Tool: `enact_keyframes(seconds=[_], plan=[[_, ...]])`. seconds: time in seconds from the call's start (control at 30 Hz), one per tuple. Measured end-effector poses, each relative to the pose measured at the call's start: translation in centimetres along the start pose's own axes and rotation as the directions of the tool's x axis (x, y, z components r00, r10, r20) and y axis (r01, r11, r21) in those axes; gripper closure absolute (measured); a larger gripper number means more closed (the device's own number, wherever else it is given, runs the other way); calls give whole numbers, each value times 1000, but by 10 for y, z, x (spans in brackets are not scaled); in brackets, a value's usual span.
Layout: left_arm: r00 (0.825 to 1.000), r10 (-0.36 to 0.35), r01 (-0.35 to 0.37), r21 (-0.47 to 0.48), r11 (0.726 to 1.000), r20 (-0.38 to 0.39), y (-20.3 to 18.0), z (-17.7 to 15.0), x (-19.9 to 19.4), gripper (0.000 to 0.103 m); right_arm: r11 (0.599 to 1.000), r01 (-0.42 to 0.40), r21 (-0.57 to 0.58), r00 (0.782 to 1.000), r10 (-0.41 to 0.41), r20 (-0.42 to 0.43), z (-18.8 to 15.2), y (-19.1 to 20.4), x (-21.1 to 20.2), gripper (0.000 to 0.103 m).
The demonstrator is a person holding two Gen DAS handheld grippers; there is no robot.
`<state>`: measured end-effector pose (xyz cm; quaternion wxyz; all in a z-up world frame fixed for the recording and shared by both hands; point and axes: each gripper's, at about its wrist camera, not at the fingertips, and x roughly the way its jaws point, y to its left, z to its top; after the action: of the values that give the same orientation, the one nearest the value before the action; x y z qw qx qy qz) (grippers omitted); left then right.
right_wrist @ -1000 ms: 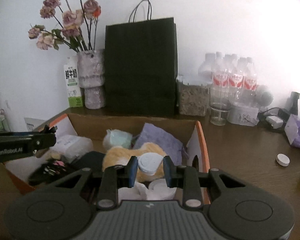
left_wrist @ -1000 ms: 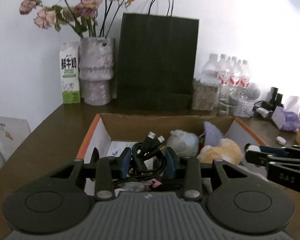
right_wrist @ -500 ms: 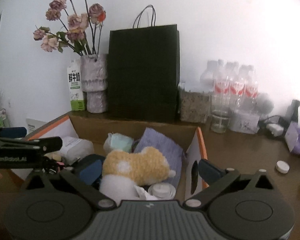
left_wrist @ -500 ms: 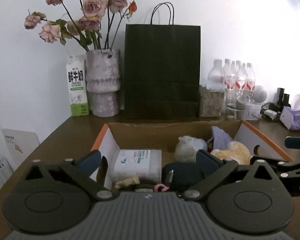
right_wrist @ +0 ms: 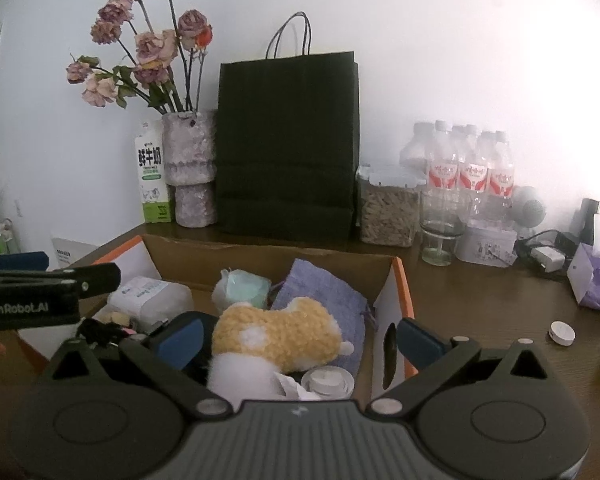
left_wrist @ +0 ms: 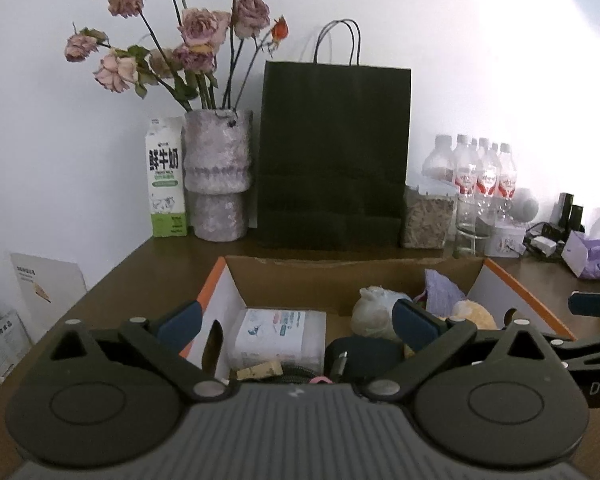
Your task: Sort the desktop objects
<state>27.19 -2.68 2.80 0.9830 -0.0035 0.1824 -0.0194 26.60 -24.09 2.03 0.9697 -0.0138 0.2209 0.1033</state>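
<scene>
An open cardboard box with orange edges [left_wrist: 216, 280] [right_wrist: 400, 280] stands on the brown desk. It holds a white tissue pack [left_wrist: 278, 334], a dark pouch [left_wrist: 364, 354], a black cable [right_wrist: 100, 328], a yellow plush toy [right_wrist: 280, 332], a purple cloth [right_wrist: 320, 292], a pale ball [right_wrist: 242, 286] and a white round lid [right_wrist: 328, 380]. My left gripper [left_wrist: 296, 320] is open and empty above the box's left half. My right gripper [right_wrist: 300, 334] is open and empty above its right half.
At the back stand a milk carton [left_wrist: 165, 176], a vase of dried roses [left_wrist: 216, 176], a black paper bag [left_wrist: 334, 156], a jar [right_wrist: 388, 208] and water bottles [right_wrist: 472, 172]. A white cap [right_wrist: 562, 333] and a purple tissue pack [right_wrist: 598, 284] lie at right.
Both grippers have opened. The left let go of the black cable and the right let go of the white lid, both into the box. Both have risen and drawn back.
</scene>
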Motion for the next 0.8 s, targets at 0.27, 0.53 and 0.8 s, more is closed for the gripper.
enact_keyframes(seconds=[0.27, 0.53, 0.8], plan=[[1000, 7, -7, -2, 1000, 26, 2, 3, -34, 0, 1000, -28, 8, 999, 28, 22, 5, 8, -30, 0], [999, -5, 5, -13, 1000, 44, 7, -1, -87, 0, 999, -48, 7, 999, 48, 23, -5, 21, -76, 0], [999, -34, 34, -20, 999, 8, 8, -21, -147, 0, 999, -52, 0, 999, 52, 16, -29, 39, -140, 0]])
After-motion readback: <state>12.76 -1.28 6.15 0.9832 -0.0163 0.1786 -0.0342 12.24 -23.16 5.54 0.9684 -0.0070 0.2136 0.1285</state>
